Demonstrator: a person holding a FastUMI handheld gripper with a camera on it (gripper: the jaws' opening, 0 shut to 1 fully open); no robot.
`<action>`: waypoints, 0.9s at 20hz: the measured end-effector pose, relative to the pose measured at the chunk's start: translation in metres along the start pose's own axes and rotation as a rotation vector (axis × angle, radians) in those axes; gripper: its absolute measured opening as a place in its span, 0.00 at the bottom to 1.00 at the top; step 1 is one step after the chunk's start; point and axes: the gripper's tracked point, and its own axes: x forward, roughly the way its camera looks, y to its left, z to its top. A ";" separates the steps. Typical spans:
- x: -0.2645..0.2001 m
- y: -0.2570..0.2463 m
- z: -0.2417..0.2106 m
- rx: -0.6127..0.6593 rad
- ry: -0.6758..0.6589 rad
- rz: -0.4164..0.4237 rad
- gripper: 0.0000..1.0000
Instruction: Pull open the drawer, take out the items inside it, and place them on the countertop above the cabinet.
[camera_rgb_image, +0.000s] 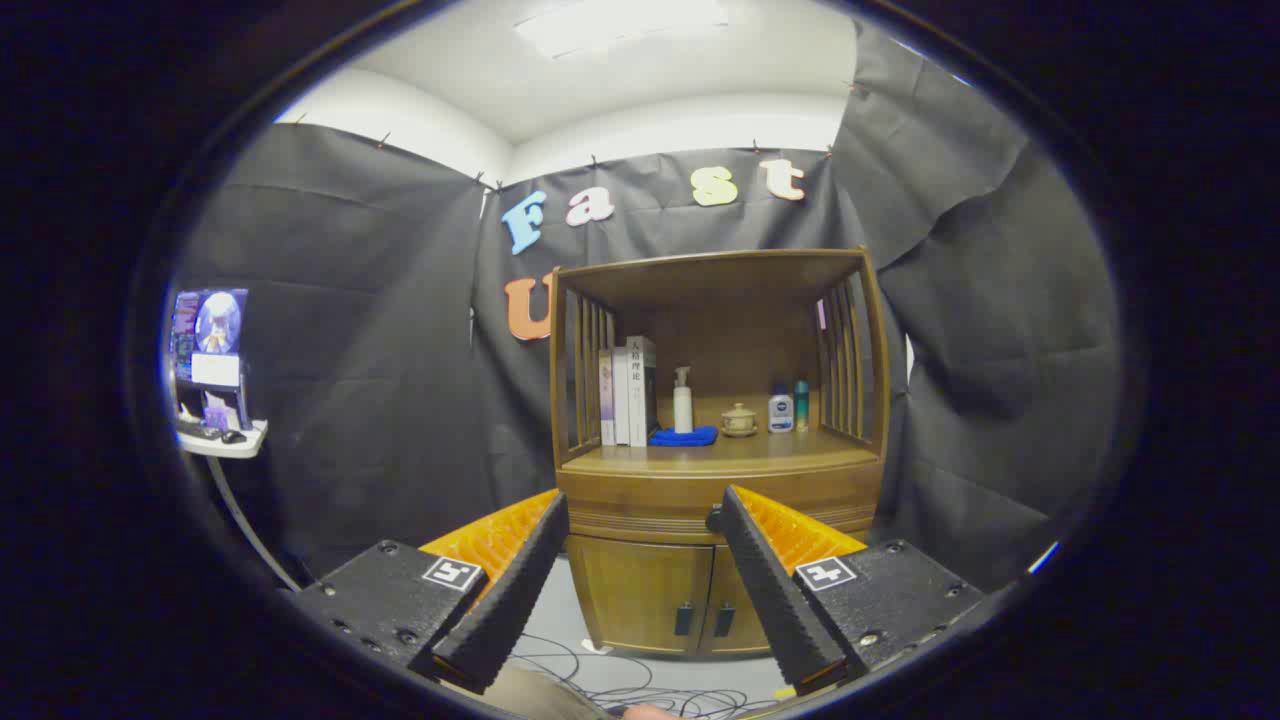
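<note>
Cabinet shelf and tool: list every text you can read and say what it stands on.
Books: print on the spines, too small to read.
Blue-capped bottle: label blurred, unreadable.
Pump bottle: no legible text.
Tool: open, fingers pointing at the cabinet; its square tags bear patterns, not words.
Nothing here can be quoted with confidence.

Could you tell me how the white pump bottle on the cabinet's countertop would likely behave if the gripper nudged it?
The pump bottle stands tall and narrow beside the blue cloth, so a push high up would probably tip it. It looks like smooth plastic, likely slippery. The gripper is open, well short of the cabinet.
</note>
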 end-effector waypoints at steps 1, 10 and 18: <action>0.001 -0.002 -0.009 -0.004 0.018 -0.002 0.99; 0.018 -0.024 -0.024 0.029 0.056 -0.034 0.99; 0.043 -0.033 -0.038 0.030 0.075 -0.065 0.99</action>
